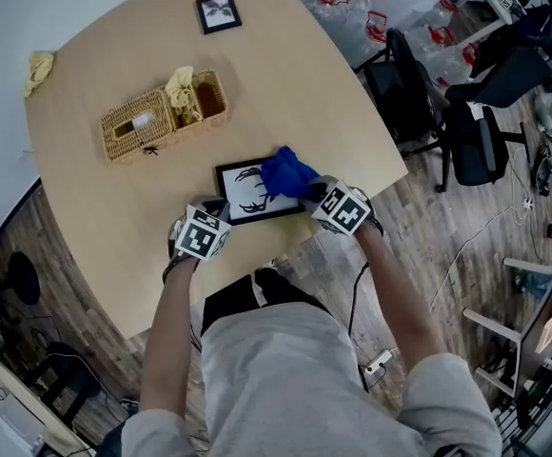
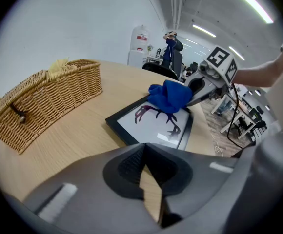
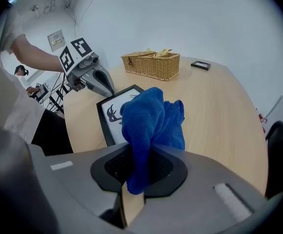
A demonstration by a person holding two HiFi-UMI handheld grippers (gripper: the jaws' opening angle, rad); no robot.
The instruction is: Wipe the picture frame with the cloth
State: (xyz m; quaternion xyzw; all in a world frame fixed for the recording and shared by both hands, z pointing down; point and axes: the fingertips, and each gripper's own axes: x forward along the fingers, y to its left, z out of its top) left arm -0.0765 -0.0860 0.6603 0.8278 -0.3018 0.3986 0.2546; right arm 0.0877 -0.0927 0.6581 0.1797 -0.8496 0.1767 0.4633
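A black picture frame (image 1: 247, 198) with an antler print lies flat near the table's front edge. On its right end rests a blue cloth (image 1: 288, 172), bunched up, and my right gripper (image 1: 311, 192) is shut on it. In the right gripper view the cloth (image 3: 151, 121) rises from between the jaws and hides part of the frame (image 3: 111, 115). My left gripper (image 1: 217, 209) is shut with nothing in it, its tip at the frame's left edge. In the left gripper view the frame (image 2: 156, 128) lies just ahead of the jaws, apart from them.
A wicker basket (image 1: 162, 114) with a lid and a yellow cloth in it stands behind the frame. A small framed picture (image 1: 218, 12) lies at the far edge and a yellow rag (image 1: 38, 68) at the left corner. Office chairs (image 1: 419, 93) stand to the table's right.
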